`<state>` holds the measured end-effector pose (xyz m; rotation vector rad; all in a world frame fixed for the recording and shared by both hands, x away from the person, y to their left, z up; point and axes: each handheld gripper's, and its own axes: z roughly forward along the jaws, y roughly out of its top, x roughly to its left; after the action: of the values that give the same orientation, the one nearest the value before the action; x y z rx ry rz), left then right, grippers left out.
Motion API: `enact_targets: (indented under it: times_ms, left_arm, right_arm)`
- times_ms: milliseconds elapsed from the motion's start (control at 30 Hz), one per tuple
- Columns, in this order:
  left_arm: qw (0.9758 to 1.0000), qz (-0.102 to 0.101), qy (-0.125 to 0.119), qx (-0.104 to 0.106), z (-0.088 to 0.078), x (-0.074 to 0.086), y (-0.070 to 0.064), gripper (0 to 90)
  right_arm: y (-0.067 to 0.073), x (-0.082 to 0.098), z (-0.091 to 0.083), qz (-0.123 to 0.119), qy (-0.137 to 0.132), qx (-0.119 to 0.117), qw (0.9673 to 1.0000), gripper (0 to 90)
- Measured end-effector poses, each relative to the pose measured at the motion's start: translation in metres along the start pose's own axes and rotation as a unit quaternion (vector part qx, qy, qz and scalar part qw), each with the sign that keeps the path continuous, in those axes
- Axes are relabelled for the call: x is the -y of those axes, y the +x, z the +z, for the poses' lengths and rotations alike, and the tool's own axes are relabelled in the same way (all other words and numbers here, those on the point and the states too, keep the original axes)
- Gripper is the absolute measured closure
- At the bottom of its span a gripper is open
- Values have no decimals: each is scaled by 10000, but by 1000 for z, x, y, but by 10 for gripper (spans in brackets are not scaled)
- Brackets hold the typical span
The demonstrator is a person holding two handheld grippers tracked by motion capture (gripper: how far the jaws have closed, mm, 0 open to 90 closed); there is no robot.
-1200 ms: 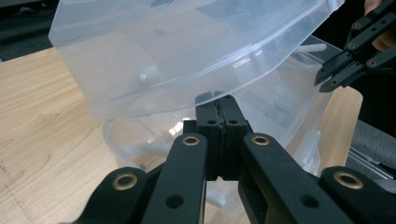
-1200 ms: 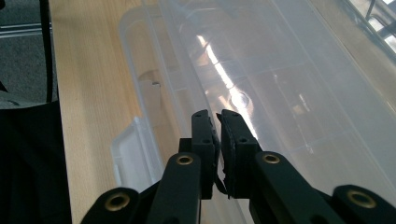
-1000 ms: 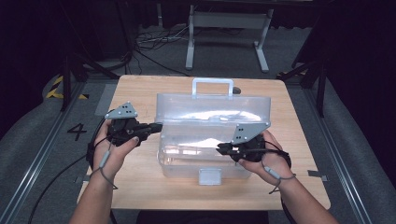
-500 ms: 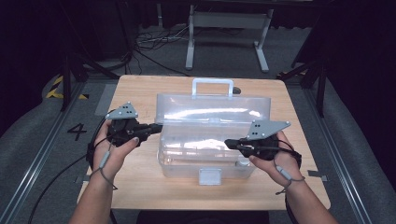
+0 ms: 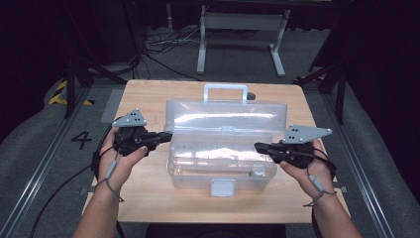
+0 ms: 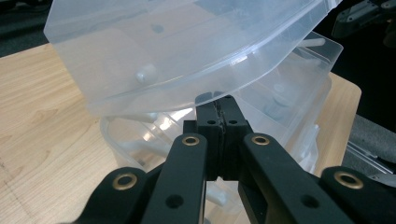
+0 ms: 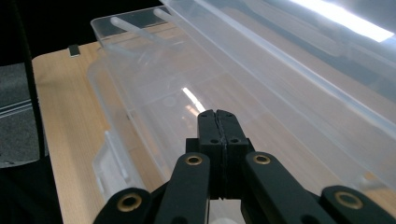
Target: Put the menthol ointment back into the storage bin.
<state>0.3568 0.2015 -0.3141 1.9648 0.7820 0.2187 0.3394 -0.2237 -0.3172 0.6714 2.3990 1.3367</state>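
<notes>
box: clear plastic box [image 5: 223, 148] at centre of the high view, sitting on the desk [image 5: 148, 198]; lid [image 5: 228, 115] hinged up and tilted back, white carry handle [image 5: 226, 92] at the top of it, white latch [image 5: 222, 187] on the front wall nearest the person
contents: looks empty – walls too glossy to be sure
left hand-held gripper: [image 5: 166, 135] at left-centre of the high view, jaws fully closed on nothing; in the left gripper view the tips [image 6: 219, 105] sit right under the raised lid's edge [image 6: 187, 93], probably propping it – contact can't be confirmed
right hand-held gripper: [image 5: 257, 147] at right-centre of the high view, jaws closed with nothing between them; tip over the box's right end, near the rim; in the right gripper view it [image 7: 218, 116] points along the open tub [image 7: 140, 93], not clearly touching
weight: judged light – thin moulded plastic, no load seen
stiffness: walls and lid likely flex and bow when pinched; hinge is the weak spot
surface: smooth, glossy, so slippery for hard jaws; box may skate on the desk when pushed from one side
fragility: moderate – could crack at a thin rim or the hinge if forced
where to grip: handle bar for carrying; lid's front lip near the corners for swinging it; steady the tub's end wall or rim with the other gripper
risk: lid dropping shut if the left tip slides off
</notes>
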Motion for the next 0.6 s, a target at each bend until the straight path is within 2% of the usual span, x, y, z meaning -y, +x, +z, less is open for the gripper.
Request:
enact_targets:
  times_ms: [33, 300, 600]
  left_arm:
    - [10000, 5, 19, -2, 0, 0, 0, 897]
    - [9999, -5, 118, 4, 0, 0, 0, 895]
    - [9995, -58, 321, 26, 0, 3, 0, 895]
  right_arm:
    - [-4, 4, -5, 83, -7, 52, 10000, 900]
    - [-15, 13, -18, 306, -97, 245, 9992, 900]
    - [-24, 20, -26, 509, -150, 336, 9980, 900]
